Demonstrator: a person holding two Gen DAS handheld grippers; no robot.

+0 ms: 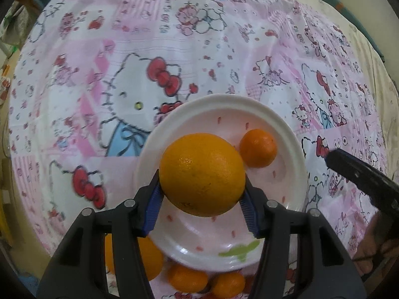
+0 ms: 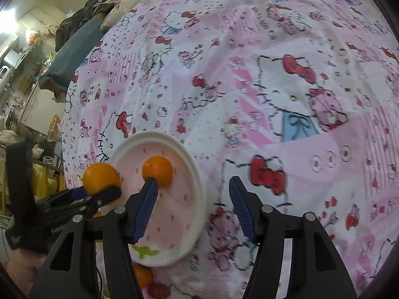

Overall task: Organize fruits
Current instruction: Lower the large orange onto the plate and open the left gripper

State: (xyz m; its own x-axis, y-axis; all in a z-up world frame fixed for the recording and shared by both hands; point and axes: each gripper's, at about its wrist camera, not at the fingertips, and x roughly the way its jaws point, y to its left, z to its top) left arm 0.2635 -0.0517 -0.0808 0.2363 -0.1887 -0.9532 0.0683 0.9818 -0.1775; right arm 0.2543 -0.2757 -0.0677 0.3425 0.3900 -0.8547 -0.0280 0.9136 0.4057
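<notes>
Pinching large orange (image 1: 201, 178) between left jaws over plate (image 1: 286, 134); right jaws spread

Large orange (image 1: 202, 178) above white plate (image 1: 249, 104), small mandarin (image 1: 258, 147) apparently resting inside.

Small orange (image 1: 258, 147) in plate (image 1: 279, 114) on bedsheet (image 1: 99, 49); three more oranges (image 1: 187, 278) before plate's near rim.

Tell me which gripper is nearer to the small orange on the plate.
Left. The left gripper holds a large orange right beside the small orange over the plate; the right gripper hangs open at the plate's edge.
</notes>
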